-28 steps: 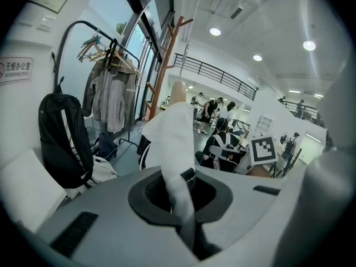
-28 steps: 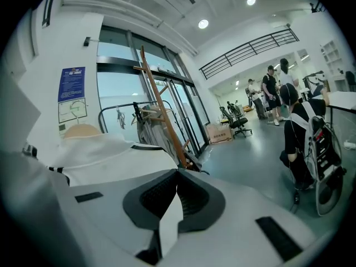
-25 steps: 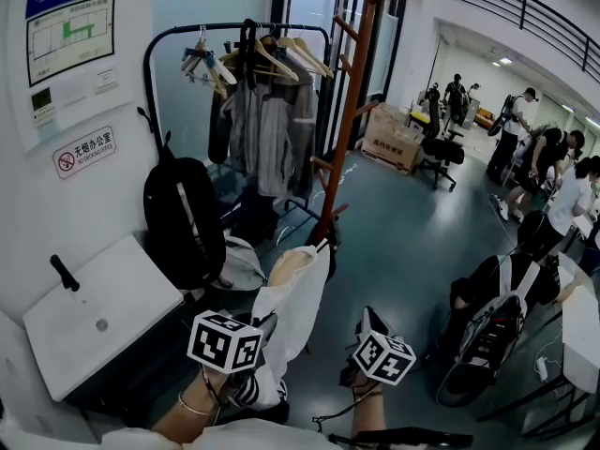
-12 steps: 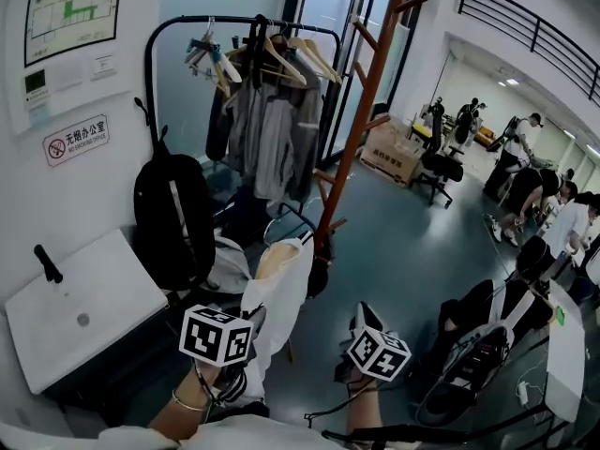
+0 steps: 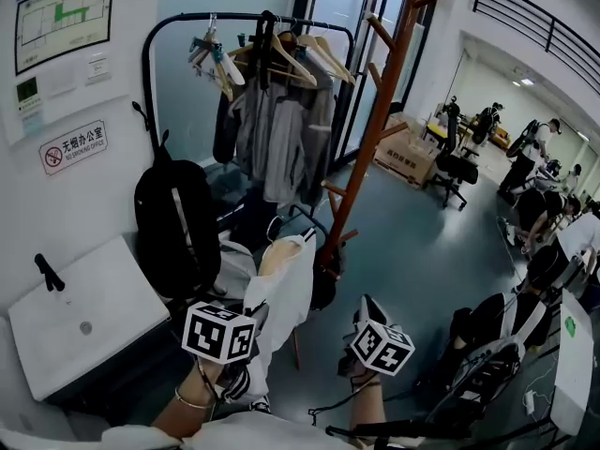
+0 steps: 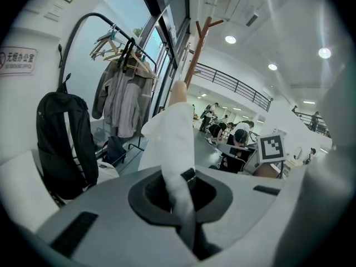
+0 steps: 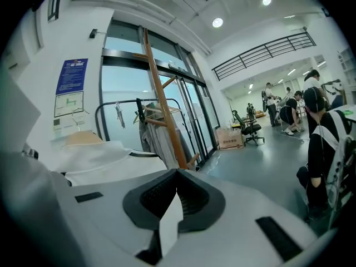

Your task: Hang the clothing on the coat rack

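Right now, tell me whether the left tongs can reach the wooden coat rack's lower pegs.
Probably not yet. The left tongs are shut on the white garment, and the coat rack seems to stand farther ahead. Nothing but that garment shows between them, so a step forward should do.

Open floor (image 5: 412,242) right of centre gives passage up to the coat rack (image 5: 380,120); its upper pegs are bare, approach from right. Just left, crowded clothes rail (image 5: 272,26) with jackets and hangers. Backpack (image 5: 173,218) and white table (image 5: 84,312) block left side. White garment (image 5: 286,289) hangs across lower centre, before the rack's base.
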`<state>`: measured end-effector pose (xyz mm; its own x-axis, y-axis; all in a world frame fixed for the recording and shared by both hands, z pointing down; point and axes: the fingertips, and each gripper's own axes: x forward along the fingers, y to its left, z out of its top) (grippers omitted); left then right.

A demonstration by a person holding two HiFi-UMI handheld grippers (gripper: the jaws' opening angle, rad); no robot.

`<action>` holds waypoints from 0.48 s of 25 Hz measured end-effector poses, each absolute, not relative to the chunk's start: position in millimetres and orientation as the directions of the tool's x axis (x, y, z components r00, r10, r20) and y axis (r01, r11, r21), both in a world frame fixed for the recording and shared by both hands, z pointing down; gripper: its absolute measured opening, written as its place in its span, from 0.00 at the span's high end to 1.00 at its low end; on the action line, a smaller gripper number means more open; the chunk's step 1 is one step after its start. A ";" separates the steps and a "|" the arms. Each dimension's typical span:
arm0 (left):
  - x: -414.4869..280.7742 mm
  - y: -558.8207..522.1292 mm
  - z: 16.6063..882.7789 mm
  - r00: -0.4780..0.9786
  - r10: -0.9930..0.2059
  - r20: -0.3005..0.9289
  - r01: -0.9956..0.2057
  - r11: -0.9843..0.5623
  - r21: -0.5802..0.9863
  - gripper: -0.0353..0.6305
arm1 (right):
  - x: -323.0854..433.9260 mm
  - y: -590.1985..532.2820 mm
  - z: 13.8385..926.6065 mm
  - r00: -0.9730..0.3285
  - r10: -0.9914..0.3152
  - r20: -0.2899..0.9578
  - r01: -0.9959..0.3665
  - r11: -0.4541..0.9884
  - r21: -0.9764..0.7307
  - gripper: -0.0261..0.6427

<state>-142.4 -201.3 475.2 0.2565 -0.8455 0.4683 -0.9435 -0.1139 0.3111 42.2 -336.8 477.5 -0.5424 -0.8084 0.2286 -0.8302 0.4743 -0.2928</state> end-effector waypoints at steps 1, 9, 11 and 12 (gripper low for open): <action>-144.7 -207.1 474.6 0.254 -0.847 0.468 -0.944 -0.111 0.312 0.92 | 41.1 -342.9 476.2 -0.542 -0.809 0.229 -0.831 0.475 -0.290 0.93; -164.7 -253.5 475.5 0.238 -0.853 0.464 -0.943 -0.087 0.322 0.92 | 27.6 -396.1 464.0 -0.537 -0.811 0.231 -0.838 0.483 -0.254 0.93; -170.3 -263.0 477.3 0.236 -0.852 0.468 -0.944 -0.086 0.320 0.92 | 19.9 -407.3 464.2 -0.539 -0.809 0.236 -0.838 0.486 -0.247 0.93; -173.1 -267.5 477.9 0.234 -0.851 0.470 -0.945 -0.084 0.318 0.92 | 16.0 -411.9 464.8 -0.540 -0.807 0.239 -0.838 0.487 -0.246 0.93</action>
<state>-173.1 -267.5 477.9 0.2338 -0.8510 0.4703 -0.9445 -0.0840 0.3175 16.0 -411.9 464.8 -0.5397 -0.8073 0.2390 -0.8379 0.4873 -0.2459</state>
